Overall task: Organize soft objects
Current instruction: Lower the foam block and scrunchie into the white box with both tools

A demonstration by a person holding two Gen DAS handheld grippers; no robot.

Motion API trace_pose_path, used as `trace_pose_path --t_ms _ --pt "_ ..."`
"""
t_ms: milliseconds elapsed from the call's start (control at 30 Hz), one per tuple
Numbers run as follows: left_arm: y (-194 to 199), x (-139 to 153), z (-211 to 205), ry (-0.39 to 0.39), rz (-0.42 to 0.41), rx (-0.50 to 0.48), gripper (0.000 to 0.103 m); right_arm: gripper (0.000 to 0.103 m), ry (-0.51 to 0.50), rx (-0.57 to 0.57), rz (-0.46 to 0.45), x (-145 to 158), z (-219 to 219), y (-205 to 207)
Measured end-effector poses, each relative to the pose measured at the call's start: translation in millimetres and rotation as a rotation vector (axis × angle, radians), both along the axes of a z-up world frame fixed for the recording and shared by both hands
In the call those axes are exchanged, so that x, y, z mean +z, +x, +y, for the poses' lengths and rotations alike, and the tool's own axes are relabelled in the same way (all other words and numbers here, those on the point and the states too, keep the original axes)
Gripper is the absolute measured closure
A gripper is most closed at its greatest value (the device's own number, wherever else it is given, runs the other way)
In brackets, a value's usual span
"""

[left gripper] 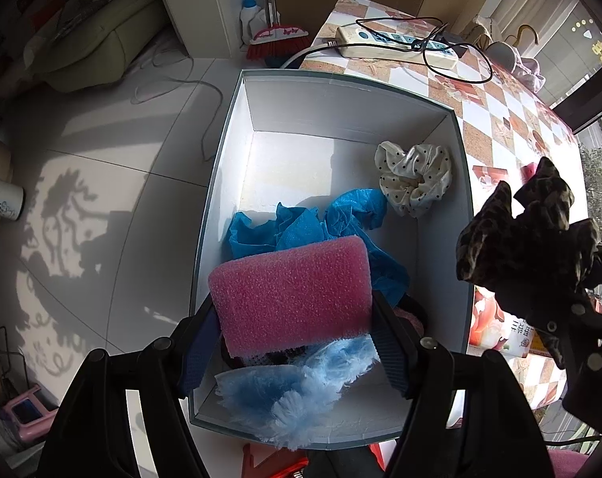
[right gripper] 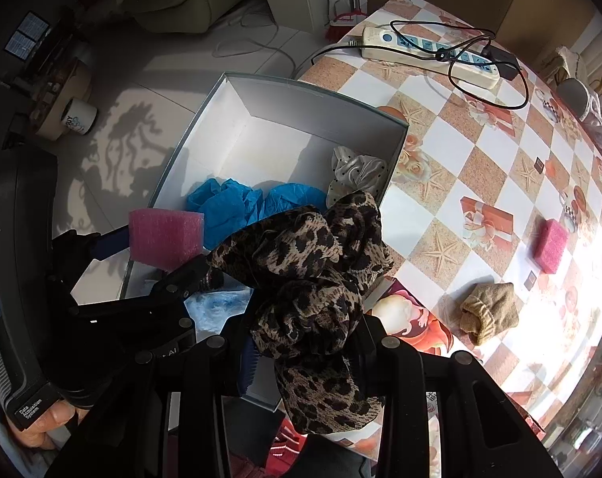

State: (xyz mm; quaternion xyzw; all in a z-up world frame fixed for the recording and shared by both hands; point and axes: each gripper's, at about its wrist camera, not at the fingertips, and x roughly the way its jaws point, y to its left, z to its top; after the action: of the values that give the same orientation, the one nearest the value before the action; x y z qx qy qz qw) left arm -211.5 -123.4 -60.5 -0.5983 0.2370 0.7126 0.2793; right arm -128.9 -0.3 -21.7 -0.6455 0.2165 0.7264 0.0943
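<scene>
1. Sponge first: our left tool [left gripper: 295, 342] clamps a pink sponge [left gripper: 291, 294] between both fingers, above the near end of the white box [left gripper: 341, 107].
2. Our right tool [right gripper: 305, 352] grips a leopard-print scrunchie [right gripper: 313, 279] above the box's right wall; the fabric hides its fingertips.
3. Inside the box we see blue crumpled gloves [left gripper: 301, 227], a polka-dot scrunchie [left gripper: 414, 177] and a fluffy blue item [left gripper: 297, 390], partly covered by the sponge.
4. On the counter [right gripper: 480, 167] lie a second pink sponge [right gripper: 550, 245] and a tan sock [right gripper: 486, 310], well apart from the box.
</scene>
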Motion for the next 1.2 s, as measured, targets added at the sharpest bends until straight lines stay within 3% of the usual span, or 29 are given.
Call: trace_pose_path --t_ms 500,1200 --pt "-33 -7 16 -0.003 0.001 0.044 0.028 0.064 -0.002 -0.017 -0.011 -11 17 -30" --pt "-29 -23 20 -0.035 -0.021 0.044 0.028 0.064 -0.01 -0.039 -0.025 -25 17 -36"
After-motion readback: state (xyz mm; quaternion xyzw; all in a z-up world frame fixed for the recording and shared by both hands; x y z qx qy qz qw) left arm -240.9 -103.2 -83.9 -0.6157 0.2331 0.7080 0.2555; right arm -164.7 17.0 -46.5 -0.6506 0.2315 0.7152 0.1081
